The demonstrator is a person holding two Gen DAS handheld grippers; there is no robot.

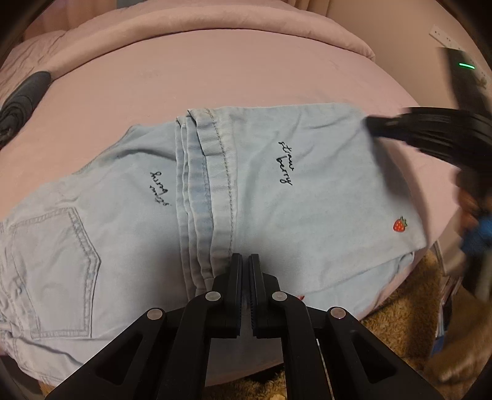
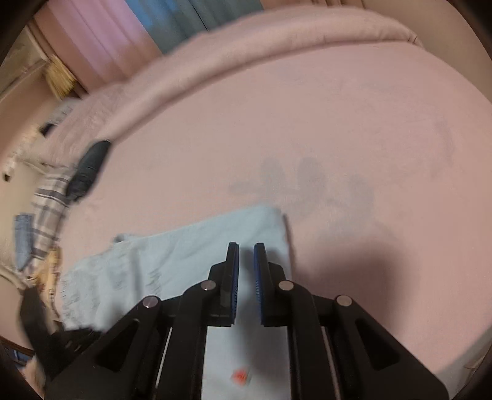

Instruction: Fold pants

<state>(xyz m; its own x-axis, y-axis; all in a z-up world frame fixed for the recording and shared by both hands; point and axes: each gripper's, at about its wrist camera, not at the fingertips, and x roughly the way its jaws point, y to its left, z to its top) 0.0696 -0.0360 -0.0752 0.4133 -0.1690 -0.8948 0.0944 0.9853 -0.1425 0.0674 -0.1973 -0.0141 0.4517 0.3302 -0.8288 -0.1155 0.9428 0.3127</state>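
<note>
Pale blue denim pants (image 1: pixel 138 215) lie folded on a pink bedsheet (image 1: pixel 246 74), near the front edge of the bed. The leg ends are doubled back over the seat, so the stitched hems (image 1: pixel 212 190) run as a band across the middle of the cloth. A back pocket (image 1: pixel 55 270) shows at the left, dark script embroidery (image 1: pixel 285 163) sits on the folded panel to the right of the hems, and a small red strawberry patch (image 1: pixel 400 223) marks the panel's right corner.

The left gripper (image 1: pixel 245 261) hovers low over the near end of the hem band; its jaws stand almost together, and I cannot tell whether any cloth is caught between them. The right gripper (image 2: pixel 246 249) is over the right part of the folded panel, its blue-lined pads a narrow gap apart with nothing between them. In the left wrist view it appears as a blurred black shape at the panel's far right corner.

Beyond the pants the sheet stretches bare up to a rolled pink comforter (image 2: pixel 276 40) along the far side. A dark folded garment (image 1: pixel 24 98) rests at the sheet's left edge, with plaid fabric (image 2: pixel 49 209) beside it in the right wrist view. A brown shaggy rug (image 1: pixel 402 301) covers the floor below the bed's front edge. Pink and blue curtains (image 2: pixel 147 24) hang behind the bed. A black device with a green light (image 1: pixel 466 65) stands at the right, with a white power strip (image 1: pixel 442 35) behind it.
</note>
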